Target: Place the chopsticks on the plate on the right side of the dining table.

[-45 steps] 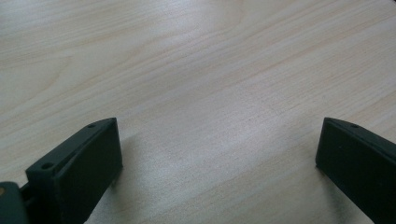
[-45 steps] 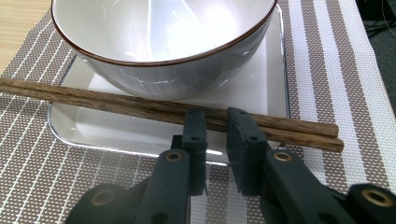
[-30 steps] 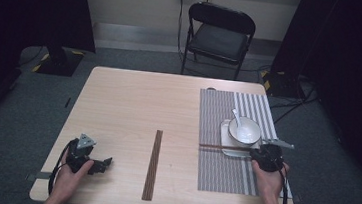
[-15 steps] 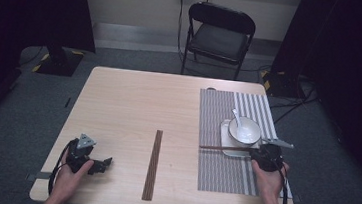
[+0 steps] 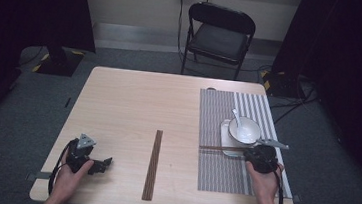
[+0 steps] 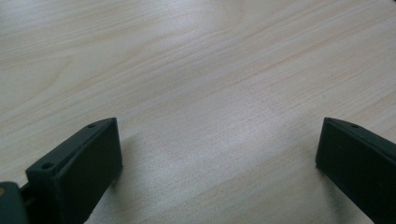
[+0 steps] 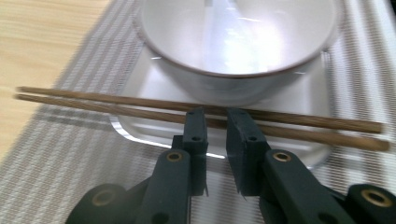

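A pair of brown chopsticks [image 5: 217, 147] [image 7: 116, 103] lies crosswise over the near edge of a white square plate [image 5: 224, 134] [image 7: 140, 135]. On the plate stands a white bowl [image 5: 244, 130] [image 7: 238, 46] with a white spoon [image 5: 236, 118] in it. My right gripper [image 5: 257, 150] [image 7: 216, 121] has its tips at the chopsticks. Its jaws have just been closing and stand a narrow gap apart, with nothing between them. My left gripper [image 5: 105, 164] [image 6: 219, 154] rests wide open over bare wood at the table's near left.
Plate and bowl sit on a grey striped placemat [image 5: 222, 171] on the right half of the light wooden table [image 5: 133, 107]. A long dark brown strip [image 5: 152, 164] lies lengthwise near the middle. A black folding chair [image 5: 218, 33] stands beyond the far edge.
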Motion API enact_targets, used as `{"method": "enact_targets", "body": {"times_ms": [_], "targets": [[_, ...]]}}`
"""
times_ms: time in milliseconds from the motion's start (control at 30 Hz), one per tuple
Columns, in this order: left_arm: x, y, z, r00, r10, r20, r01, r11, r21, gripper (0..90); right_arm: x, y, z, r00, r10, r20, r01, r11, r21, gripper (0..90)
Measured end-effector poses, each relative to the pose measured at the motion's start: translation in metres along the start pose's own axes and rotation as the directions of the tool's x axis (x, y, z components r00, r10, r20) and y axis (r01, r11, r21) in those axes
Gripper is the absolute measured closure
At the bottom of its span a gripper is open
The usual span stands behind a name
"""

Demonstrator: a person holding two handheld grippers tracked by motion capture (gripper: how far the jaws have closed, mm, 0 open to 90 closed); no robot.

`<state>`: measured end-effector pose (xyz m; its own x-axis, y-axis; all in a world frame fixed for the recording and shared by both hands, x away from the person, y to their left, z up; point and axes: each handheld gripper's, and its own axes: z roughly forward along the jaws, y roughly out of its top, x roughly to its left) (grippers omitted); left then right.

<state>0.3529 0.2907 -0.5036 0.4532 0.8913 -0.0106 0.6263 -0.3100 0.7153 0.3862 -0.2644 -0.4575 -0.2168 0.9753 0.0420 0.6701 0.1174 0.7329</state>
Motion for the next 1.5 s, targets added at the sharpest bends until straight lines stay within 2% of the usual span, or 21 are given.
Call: {"method": "enact_targets", "body": {"times_ms": [133,200,233,467,633,733,833,1033,1267,1367,1400,1500], "targets": [[0.000,0.000,0.000,1.0000,0.000,0.000,0.000,1.0000,0.000,0.0,0.022,0.003,0.003,0.9980,-0.036,-0.051,0.036,0.9993,0.004,80.9],[0.000,0.000,0.000,1.0000,-0.001,0.000,0.001,1.0000,0.000,0.0,0.026,0.003,0.004,0.9972,-0.045,-0.059,0.045,0.9989,0.007,81.1],[0.000,0.000,0.000,1.0000,0.001,0.001,-0.001,1.0000,0.000,0.0,0.035,0.003,0.006,0.9956,-0.063,-0.069,0.064,0.9978,0.012,81.9],[0.000,0.000,0.000,1.0000,0.000,0.000,0.000,1.0000,0.000,0.0,0.050,0.002,0.016,0.9912,-0.092,-0.096,0.095,0.9950,0.030,82.2],[0.000,0.000,0.000,1.0000,0.000,0.000,0.000,1.0000,0.000,0.0,0.053,0.003,0.021,0.9910,-0.095,-0.094,0.099,0.9945,0.035,80.7],[0.000,0.000,0.000,1.0000,0.000,0.000,0.000,1.0000,0.000,0.0,0.050,0.004,0.027,0.9924,-0.091,-0.083,0.095,0.9945,0.044,79.5],[0.000,0.000,0.000,1.0000,-0.001,0.000,0.001,1.0000,0.000,0.0,0.049,0.004,0.028,0.9919,-0.088,-0.092,0.092,0.9949,0.041,78.6],[0.000,0.000,0.000,1.0000,0.000,0.000,0.000,1.0000,0.000,0.0,0.051,0.005,0.029,0.9917,-0.099,-0.083,0.102,0.9940,0.039,78.1],[0.000,0.000,0.000,1.0000,0.001,0.000,-0.001,1.0000,0.000,0.0,0.051,0.005,0.026,0.9932,-0.087,-0.078,0.090,0.9955,0.032,73.8],[0.000,0.000,0.000,1.0000,0.000,0.000,0.000,1.0000,0.000,0.0,0.056,0.007,0.021,0.9909,-0.096,-0.094,0.098,0.9950,0.019,72.5],[0.000,0.000,0.000,1.0000,0.000,0.000,0.000,1.0000,0.000,0.0,0.062,0.009,0.018,0.9883,-0.100,-0.115,0.102,0.9948,0.007,73.6],[0.000,0.000,0.000,1.0000,0.000,0.000,0.000,1.0000,0.000,0.0,0.069,0.011,0.017,0.9855,-0.115,-0.125,0.116,0.9933,0.000,74.0]]}}
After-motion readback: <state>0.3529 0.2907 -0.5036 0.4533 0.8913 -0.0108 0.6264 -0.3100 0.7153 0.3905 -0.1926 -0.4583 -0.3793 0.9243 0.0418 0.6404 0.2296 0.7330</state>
